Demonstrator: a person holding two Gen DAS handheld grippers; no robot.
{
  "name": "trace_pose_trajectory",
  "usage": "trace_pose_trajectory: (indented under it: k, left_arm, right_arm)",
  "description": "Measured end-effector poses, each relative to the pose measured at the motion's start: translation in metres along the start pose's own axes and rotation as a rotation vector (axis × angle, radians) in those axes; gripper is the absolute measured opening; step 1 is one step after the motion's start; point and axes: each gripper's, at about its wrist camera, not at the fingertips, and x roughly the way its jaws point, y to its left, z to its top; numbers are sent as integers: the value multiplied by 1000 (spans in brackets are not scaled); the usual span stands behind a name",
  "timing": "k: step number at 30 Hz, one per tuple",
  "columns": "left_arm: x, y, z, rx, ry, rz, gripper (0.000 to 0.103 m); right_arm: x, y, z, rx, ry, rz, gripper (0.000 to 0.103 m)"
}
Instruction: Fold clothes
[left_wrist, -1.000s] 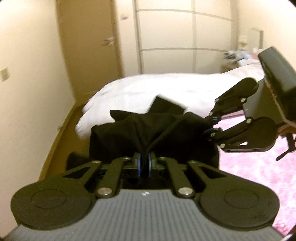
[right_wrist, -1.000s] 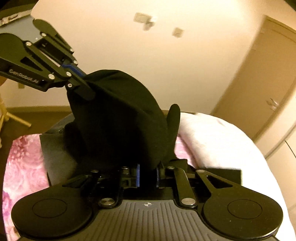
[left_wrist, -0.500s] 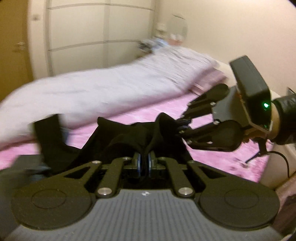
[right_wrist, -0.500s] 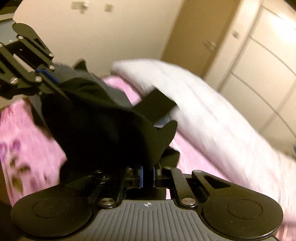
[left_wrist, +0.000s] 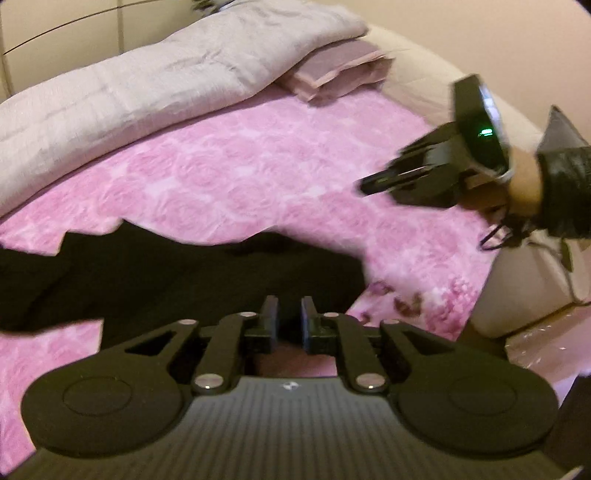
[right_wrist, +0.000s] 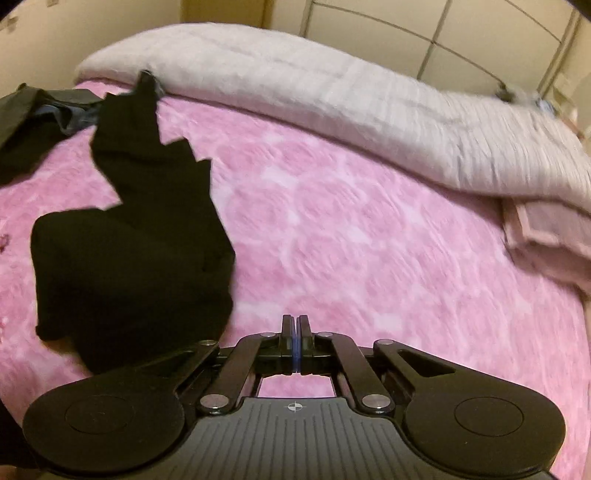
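Black garment (right_wrist: 129, 236) lying crumpled on pink bedspread (right_wrist: 369, 240), left of centre. Left gripper (left_wrist: 289, 317) over its near edge, jaws just opened slightly, nothing pinched. Right gripper (right_wrist: 296, 332) pressed together, empty, beside the garment.

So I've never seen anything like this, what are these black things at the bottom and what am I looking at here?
These are two hand-held claws, each carrying a camera that looks along its fingers, so each picture is taken from one claw. The left claw has just been opening, with the black garment lying beneath it on the pink bedspread. It also sees the right claw, held by a person's hand. In its own view the right claw is shut on nothing. A pale quilt lies along the far side, and other dark clothes sit at the left.
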Motion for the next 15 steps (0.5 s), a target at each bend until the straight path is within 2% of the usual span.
trace_pose_trajectory:
  k: [2, 3, 4, 5, 6, 7, 8, 11, 15]
  left_arm:
    - [-1, 17, -5, -17, 23, 54, 34]
    - [-1, 25, -9, -20, 40, 90, 36]
    - [0, 35, -16, -22, 66, 142, 40]
    - [0, 46, -23, -27, 89, 190, 45]
    - [0, 57, -31, -36, 107, 232, 48]
    - [0, 67, -38, -44, 125, 273, 54]
    - [1, 77, -44, -64, 139, 307, 60]
    - [5, 107, -62, -149, 169, 363, 64]
    - [13, 130, -83, -183, 188, 361, 64]
  right_arm:
    - [-3, 3, 0, -9, -4, 30, 0]
    - [-3, 7, 0, -17, -5, 50, 7]
    - [-6, 11, -2, -32, -8, 69, 23]
    - [-8, 16, -5, -46, -13, 89, 33]
    - [-8, 32, -3, -60, -27, 116, 57]
    - [-8, 45, 0, -72, -45, 148, 72]
    - [-5, 58, -5, -85, -56, 181, 75]
    - [8, 114, 2, -185, -66, 268, 77]
    - [35, 193, 11, -383, -86, 327, 79]
